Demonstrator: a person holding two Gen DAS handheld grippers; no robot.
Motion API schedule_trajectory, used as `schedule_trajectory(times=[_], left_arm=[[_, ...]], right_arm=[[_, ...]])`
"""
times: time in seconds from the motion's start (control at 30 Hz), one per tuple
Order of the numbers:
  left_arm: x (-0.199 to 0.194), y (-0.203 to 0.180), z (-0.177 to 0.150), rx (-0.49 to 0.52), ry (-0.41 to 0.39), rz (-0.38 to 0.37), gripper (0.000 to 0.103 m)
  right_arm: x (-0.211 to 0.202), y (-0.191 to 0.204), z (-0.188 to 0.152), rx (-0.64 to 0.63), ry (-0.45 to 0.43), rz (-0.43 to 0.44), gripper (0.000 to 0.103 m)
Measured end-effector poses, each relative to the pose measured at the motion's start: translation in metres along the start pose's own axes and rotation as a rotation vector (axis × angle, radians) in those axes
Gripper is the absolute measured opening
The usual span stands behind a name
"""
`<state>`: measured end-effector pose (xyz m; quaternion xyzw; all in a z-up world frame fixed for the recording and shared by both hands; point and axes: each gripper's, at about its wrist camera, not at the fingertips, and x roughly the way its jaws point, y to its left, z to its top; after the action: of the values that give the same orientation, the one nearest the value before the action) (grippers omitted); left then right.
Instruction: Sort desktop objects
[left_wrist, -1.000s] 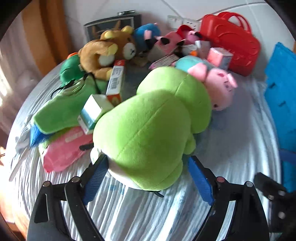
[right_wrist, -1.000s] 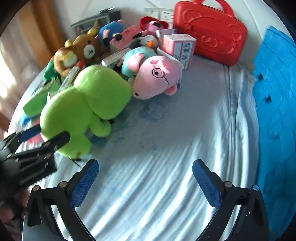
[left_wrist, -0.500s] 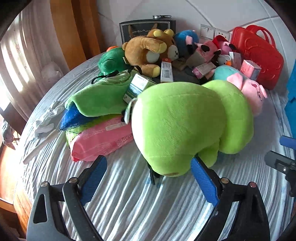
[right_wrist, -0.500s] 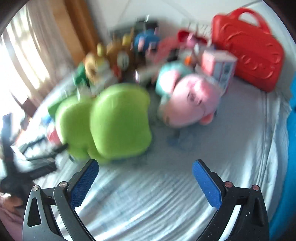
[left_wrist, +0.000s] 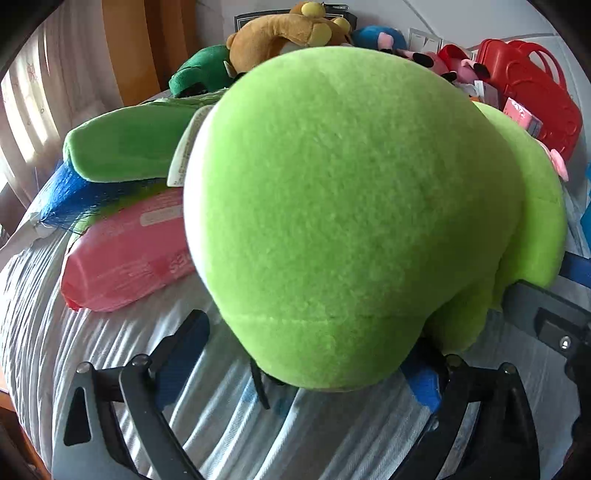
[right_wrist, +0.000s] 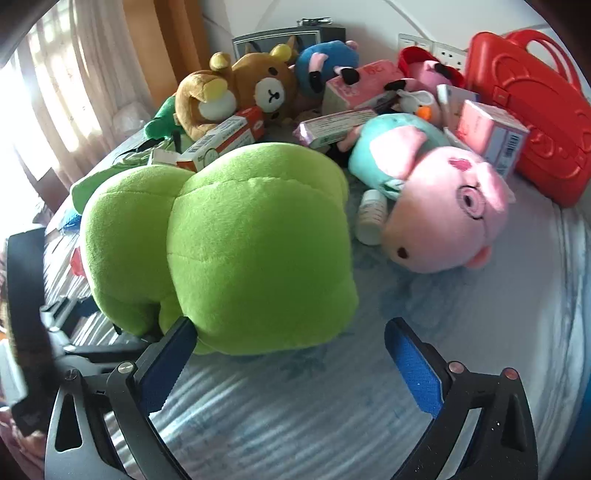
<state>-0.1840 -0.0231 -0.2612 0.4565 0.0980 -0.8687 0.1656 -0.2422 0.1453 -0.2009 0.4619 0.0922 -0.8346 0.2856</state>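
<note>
A big lime-green plush toy (left_wrist: 351, 206) fills the left wrist view and lies on the grey-white sheet (left_wrist: 110, 350). My left gripper (left_wrist: 306, 362) is open, its fingers on either side of the plush's near end. In the right wrist view the same plush (right_wrist: 240, 251) lies at centre left. My right gripper (right_wrist: 291, 354) is open and empty, with its left finger (right_wrist: 166, 362) touching the plush's near edge. The left gripper's body shows at the left edge of the right wrist view (right_wrist: 33, 325).
Behind the plush lie a pink pig plush (right_wrist: 443, 206), a brown bear (right_wrist: 236, 92), a blue plush (right_wrist: 325, 62), several small boxes (right_wrist: 487, 136), a white bottle (right_wrist: 369, 218) and a red case (right_wrist: 532, 110). A pink wipes pack (left_wrist: 125, 254) and green cushion (left_wrist: 125, 144) lie left.
My left gripper has moved in low on the green plush, which now fills its view. My right gripper has swung left and closer, so its left finger meets the plush.
</note>
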Motion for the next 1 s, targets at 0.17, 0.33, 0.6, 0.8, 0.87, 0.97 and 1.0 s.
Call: schedule_trajectory(times=[0.17,0.33,0.6,0.8,0.87,0.97,1.0], left_arm=[[0.002,0.001,-0.003,-0.001,-0.025,0.005,0.103],[-0.003,0.009,-0.001,0.01,0.017,-0.007,0.103],[-0.033,0.005,0.003,-0.023,-0.108,0.015,0.103],[-0.027,-0.003,0.02,0.025,-0.119,0.025,0.095],[-0.029,-0.003,0.02,0.026,-0.087,-0.051,0.062],[-0.044,-0.002,0.022,0.036,-0.076,-0.06,0.059],[-0.048,-0.002,0.024,0.037,-0.073,-0.068,0.059]], right_arm=[[0.02,0.003,0.001,-0.022,0.02,-0.018,0.103],[0.022,-0.007,-0.002,0.034,0.015,0.028,0.103],[0.004,-0.01,0.004,0.007,-0.028,0.033,0.103],[0.022,-0.015,0.016,0.037,0.014,0.106,0.102],[0.023,-0.015,0.019,0.046,0.018,0.124,0.087],[0.015,-0.007,0.02,0.035,0.019,0.102,0.076],[0.011,-0.005,0.02,0.029,0.016,0.091,0.074]])
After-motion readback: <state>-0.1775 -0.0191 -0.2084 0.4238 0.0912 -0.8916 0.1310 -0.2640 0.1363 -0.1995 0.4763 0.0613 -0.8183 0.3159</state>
